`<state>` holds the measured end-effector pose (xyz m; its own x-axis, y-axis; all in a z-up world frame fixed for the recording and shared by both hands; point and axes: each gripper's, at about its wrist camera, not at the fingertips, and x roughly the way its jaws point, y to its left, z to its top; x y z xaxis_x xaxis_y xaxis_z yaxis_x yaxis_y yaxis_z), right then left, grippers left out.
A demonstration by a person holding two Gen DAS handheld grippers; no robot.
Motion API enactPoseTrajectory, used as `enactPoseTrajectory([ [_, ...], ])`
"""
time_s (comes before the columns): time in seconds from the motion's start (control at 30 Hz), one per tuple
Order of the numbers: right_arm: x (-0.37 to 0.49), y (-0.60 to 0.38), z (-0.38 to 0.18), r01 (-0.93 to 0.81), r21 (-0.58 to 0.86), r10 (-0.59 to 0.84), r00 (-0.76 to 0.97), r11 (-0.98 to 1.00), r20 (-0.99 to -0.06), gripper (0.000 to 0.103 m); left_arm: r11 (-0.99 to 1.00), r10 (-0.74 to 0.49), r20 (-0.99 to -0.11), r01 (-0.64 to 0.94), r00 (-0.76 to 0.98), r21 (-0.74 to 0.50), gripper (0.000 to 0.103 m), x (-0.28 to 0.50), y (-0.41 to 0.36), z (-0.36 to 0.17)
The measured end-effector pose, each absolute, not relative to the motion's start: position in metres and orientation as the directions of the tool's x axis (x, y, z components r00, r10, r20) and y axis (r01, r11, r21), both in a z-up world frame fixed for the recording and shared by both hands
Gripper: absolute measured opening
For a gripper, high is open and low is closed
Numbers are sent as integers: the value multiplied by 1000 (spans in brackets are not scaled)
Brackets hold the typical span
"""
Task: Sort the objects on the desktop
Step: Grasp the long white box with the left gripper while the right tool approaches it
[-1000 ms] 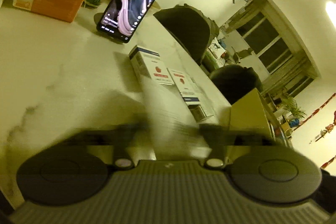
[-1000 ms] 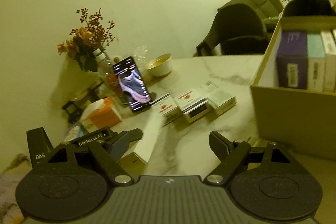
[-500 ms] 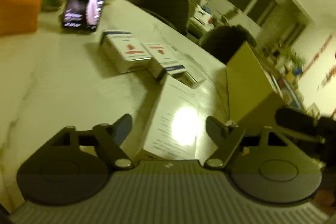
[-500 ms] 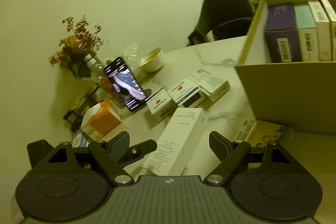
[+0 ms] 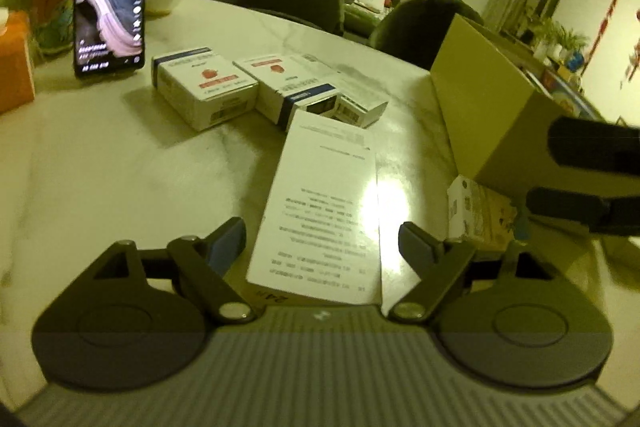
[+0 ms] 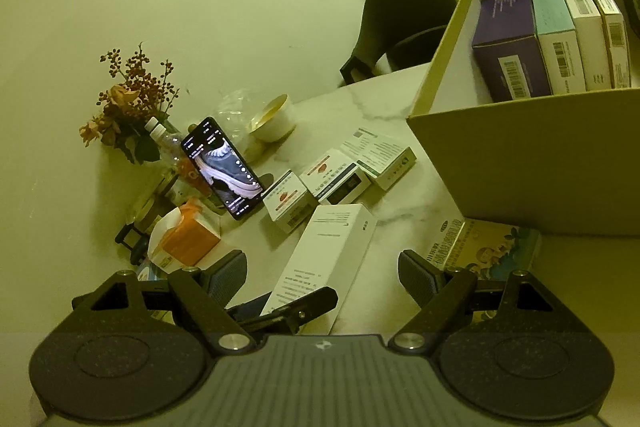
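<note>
Left wrist, white box (image 5: 328,203) between jaws (untouched)

The desk (image 5: 100,163) looks like polished veined marble. The long white box (image 5: 328,203) is glossy card; the big carton (image 6: 532,163) is matt cardboard.

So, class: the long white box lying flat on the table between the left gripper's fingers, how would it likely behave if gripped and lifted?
The long white box looks like stiff card with flat sides, so it probably holds its shape. Its glossy top shows glare, so it may slip. Gripped at the near end, it could droop forward.
</note>
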<state>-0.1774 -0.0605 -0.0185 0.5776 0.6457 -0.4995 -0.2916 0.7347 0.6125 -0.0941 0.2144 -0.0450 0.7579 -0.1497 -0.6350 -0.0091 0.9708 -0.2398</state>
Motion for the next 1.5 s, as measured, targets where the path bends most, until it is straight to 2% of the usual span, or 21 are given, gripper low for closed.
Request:
enactPoseTrajectory([
  [0.1, -177, -60, -20, -288, 616, 647, 574, 733, -502, 85, 982, -139, -639, 21, 757, -190, 81, -94, 207, -46],
  [0.17, -177, -60, -21, -288, 615, 647, 573, 734, -504, 85, 987, -127, -639, 33, 759, -156, 72, -95, 203, -46],
  [0.2, -177, -60, -21, -287, 615, 646, 573, 734, -504, 85, 990, -113, -639, 33, 761, -136, 62, -95, 202, -46],
  [0.37, -177, -61, -22, -278, 619, 643, 575, 735, -505, 85, 986, -127, -633, 28, 764, -164, 60, -96, 206, -45],
  [0.83, -176, -60, -25, -267, 671, 679, 555, 692, -480, 85, 906, -298, -558, 45, 774, -422, 60, -112, 222, -34],
  [1.17, -175, -57, -26, -261, 711, 712, 533, 652, -457, 85, 865, -416, -508, 155, 755, -478, 60, -120, 207, -22],
  [1.37, -176, -59, -26, -250, 710, 705, 536, 658, -464, 77, 858, -444, -502, 191, 742, -477, 60, -120, 202, -21],
  [1.5, -175, -64, -27, -237, 712, 698, 541, 662, -469, 61, 847, -454, -490, 190, 744, -496, 60, -120, 207, -20],
])
